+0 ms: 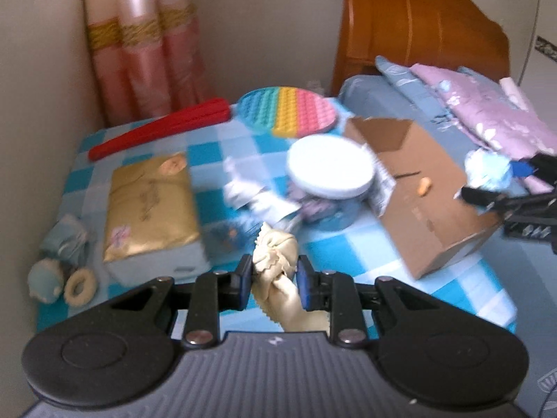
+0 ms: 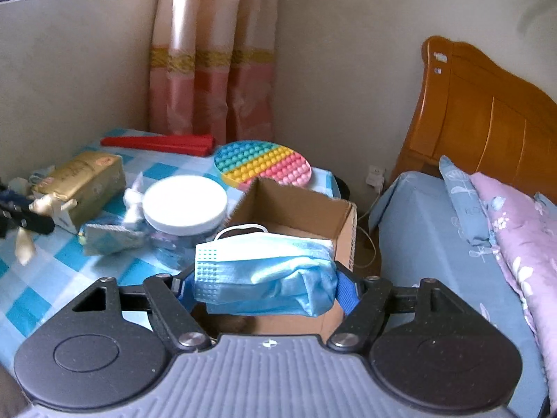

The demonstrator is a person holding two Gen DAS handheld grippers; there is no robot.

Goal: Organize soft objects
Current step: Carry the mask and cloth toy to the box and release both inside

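We hold the face mask (image 2: 264,271) pinched in the right gripper (image 2: 268,289) over the cardboard box (image 2: 344,223) for deposit, while the left gripper (image 1: 275,278) clamps a cream ribbon (image 1: 278,264).

A home bedroom: wooden headboard (image 2: 487,122), bed with pillows (image 2: 515,230), pink curtains (image 2: 212,69).

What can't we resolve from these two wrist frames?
- Cardboard box interior: right wrist view, its floor is hidden behind the blue face mask held in the right gripper.
- Jar contents: left wrist view, motion blur; capped by its white lid.
- Cream ribbon in the left gripper: lower end cut off by the gripper body.
- Gold box lettering: blurred, unreadable.
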